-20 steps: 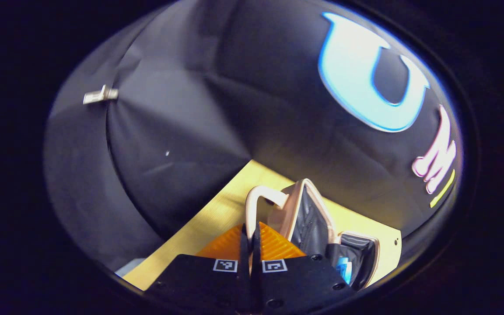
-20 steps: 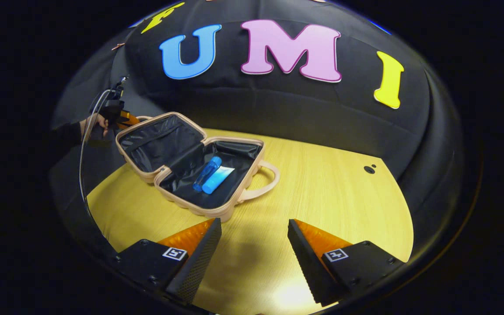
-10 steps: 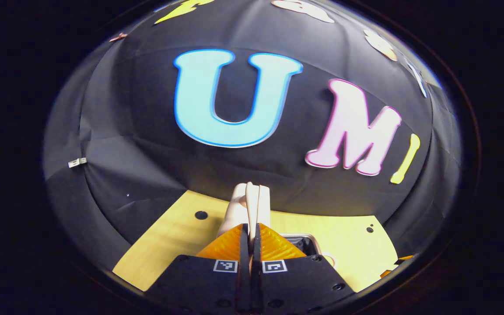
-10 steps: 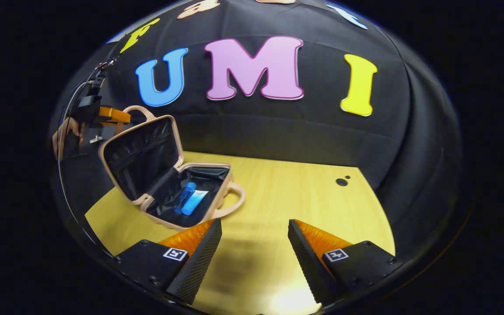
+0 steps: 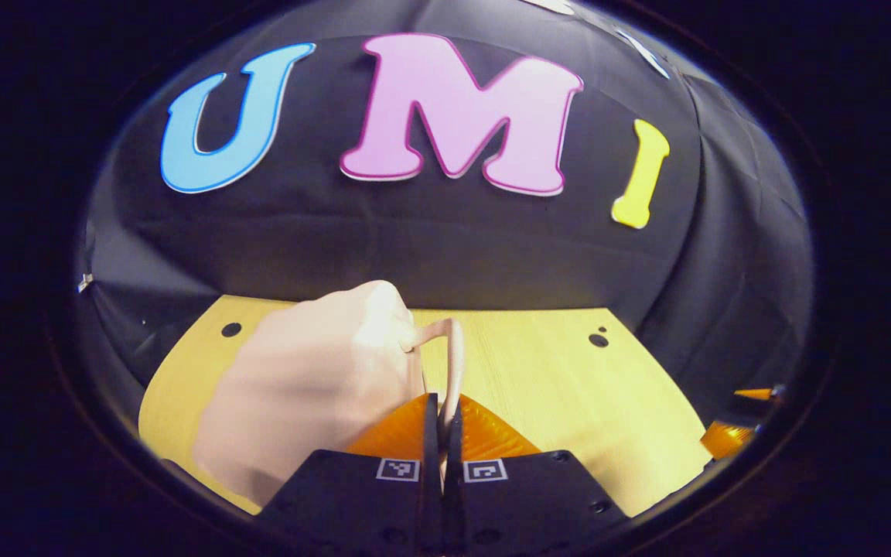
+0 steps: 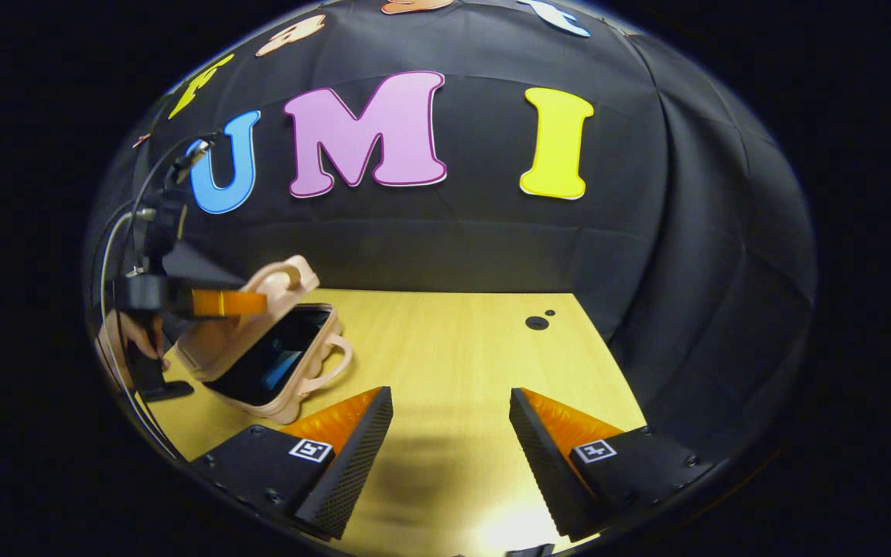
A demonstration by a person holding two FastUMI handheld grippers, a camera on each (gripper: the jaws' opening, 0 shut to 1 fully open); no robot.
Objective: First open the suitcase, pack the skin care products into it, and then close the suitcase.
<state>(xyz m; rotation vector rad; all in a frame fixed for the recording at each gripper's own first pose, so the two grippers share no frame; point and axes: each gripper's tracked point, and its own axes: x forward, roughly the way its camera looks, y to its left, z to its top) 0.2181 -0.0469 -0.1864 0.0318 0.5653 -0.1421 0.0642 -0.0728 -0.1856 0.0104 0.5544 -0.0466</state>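
Note:
The beige suitcase (image 6: 260,363) lies at the table's left in the right gripper view, its lid (image 6: 217,340) tilted low over the base. A blue skin care product (image 6: 279,370) shows in the remaining gap. My left gripper (image 6: 252,302) is shut on the lid's handle (image 6: 285,277). In the left gripper view, the same gripper (image 5: 443,402) pinches the thin beige handle (image 5: 452,360), with the lid's smooth outer shell (image 5: 306,387) just to its left. My right gripper (image 6: 449,402) hovers open and empty over the table, right of the suitcase.
The wooden table (image 6: 453,348) has small dark holes (image 6: 537,322) near the back. The base's own handle (image 6: 333,362) points toward my right gripper. A hand (image 6: 132,340) holds the left gripper, with a cable (image 6: 109,247) looping above it. Black cloth walls surround the table.
The left gripper has swung the lid by its handle from wide open, over upright, down toward the base. The right gripper has drifted right, still open.

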